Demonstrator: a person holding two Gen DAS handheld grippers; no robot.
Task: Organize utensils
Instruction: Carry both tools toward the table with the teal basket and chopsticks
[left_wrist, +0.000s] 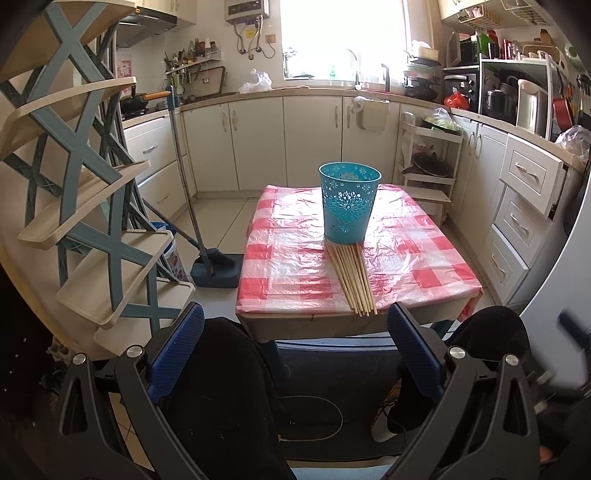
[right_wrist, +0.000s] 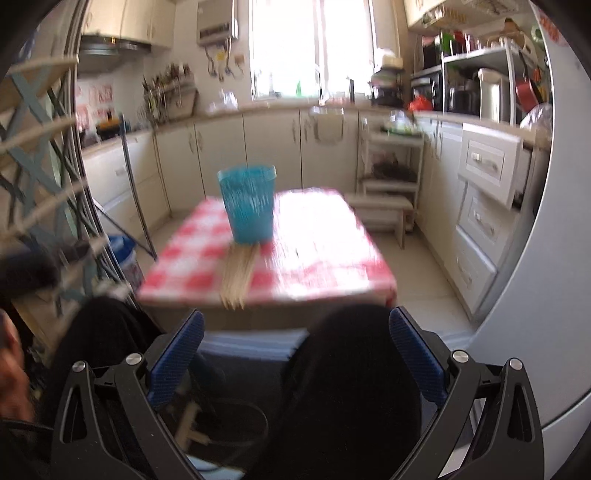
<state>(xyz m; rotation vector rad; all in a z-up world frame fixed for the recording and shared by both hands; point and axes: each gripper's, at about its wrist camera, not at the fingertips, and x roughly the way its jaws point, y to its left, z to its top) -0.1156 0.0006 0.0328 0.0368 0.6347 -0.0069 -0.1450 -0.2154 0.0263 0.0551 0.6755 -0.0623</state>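
A teal perforated cup (left_wrist: 349, 204) stands upright in the middle of a small table with a red-and-white checked cloth (left_wrist: 295, 254). Several wooden chopsticks (left_wrist: 352, 278) lie fanned on the cloth from the cup's base to the near table edge. My left gripper (left_wrist: 295, 332) is open and empty, held short of the table's near edge, over the person's dark trousers. In the blurred right wrist view the cup (right_wrist: 246, 205), the chopsticks (right_wrist: 238, 277) and the table (right_wrist: 314, 251) show too. My right gripper (right_wrist: 295, 332) is open and empty, also short of the table.
A blue-and-cream tiered rack (left_wrist: 85, 192) stands close on the left. A broom and dustpan (left_wrist: 214, 266) rest on the floor left of the table. Cream cabinets (left_wrist: 295, 140) line the back and right walls. A small white shelf unit (left_wrist: 428, 162) stands behind the table at right.
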